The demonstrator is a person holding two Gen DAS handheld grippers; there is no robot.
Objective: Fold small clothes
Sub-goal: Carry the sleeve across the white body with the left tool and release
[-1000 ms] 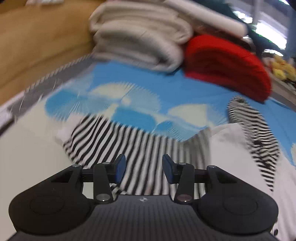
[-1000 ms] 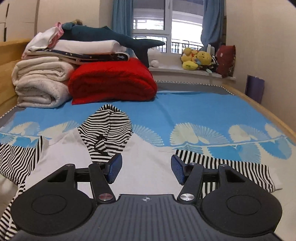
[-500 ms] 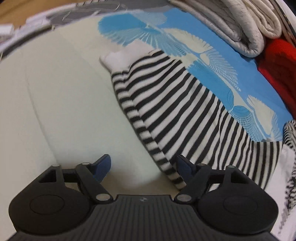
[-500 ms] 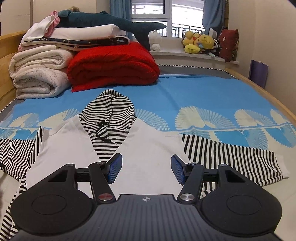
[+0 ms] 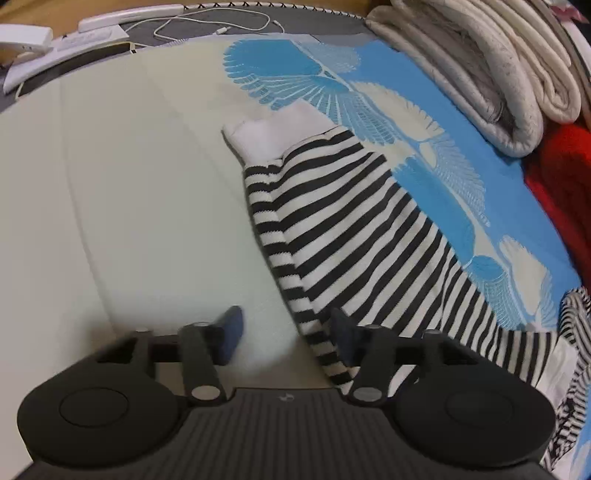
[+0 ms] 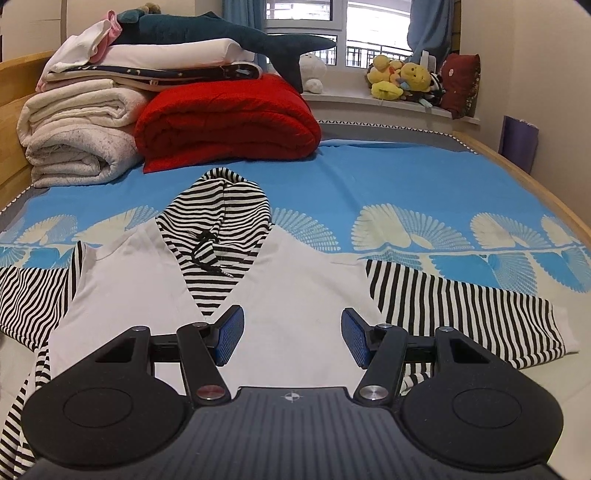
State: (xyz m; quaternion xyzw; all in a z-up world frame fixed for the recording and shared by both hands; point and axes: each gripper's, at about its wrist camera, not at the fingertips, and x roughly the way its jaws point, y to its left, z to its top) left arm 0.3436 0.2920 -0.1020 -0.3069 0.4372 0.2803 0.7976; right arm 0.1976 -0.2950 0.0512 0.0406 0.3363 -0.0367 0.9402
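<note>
Hoodie [image 6: 303, 295] lies flat on the bed [image 6: 406, 192], front up: plain white knit body, black/white ribbed-stripe hood [image 6: 218, 221] pointing to 12 o'clock in the right wrist view, black drawstring [image 6: 205, 247] knotted on the hood opening. Sleeves are striped, spread out to 9 and 3 o'clock; the 3 o'clock sleeve [image 6: 461, 314] ends in a white cuff. Right gripper [image 6: 291, 336] hangs over the white chest panel, blue textured pads apart, nothing between them. Left gripper [image 5: 284, 339] points steeply down at the other sleeve [image 5: 351, 240]; its jaws have just been closing a little after widening and are open now, with the sleeve's folded edge running between them at 6 o'clock, the right-hand pad over the stripes, no visible pinch. That sleeve runs diagonally from 5 toward 12 o'clock, ending in a soft white cuff [image 5: 273, 133]. Sheet is smooth cotton, pale cream at 9 o'clock, blue with fan-shaped feather prints toward 1 o'clock. Rolled cream blankets [image 6: 77, 136] at 10 o'clock in the right view, a quilted red duvet [image 6: 225, 122] beside them, touching. White cable [image 5: 207, 26] looped at 11 o'clock in the left view.
</note>
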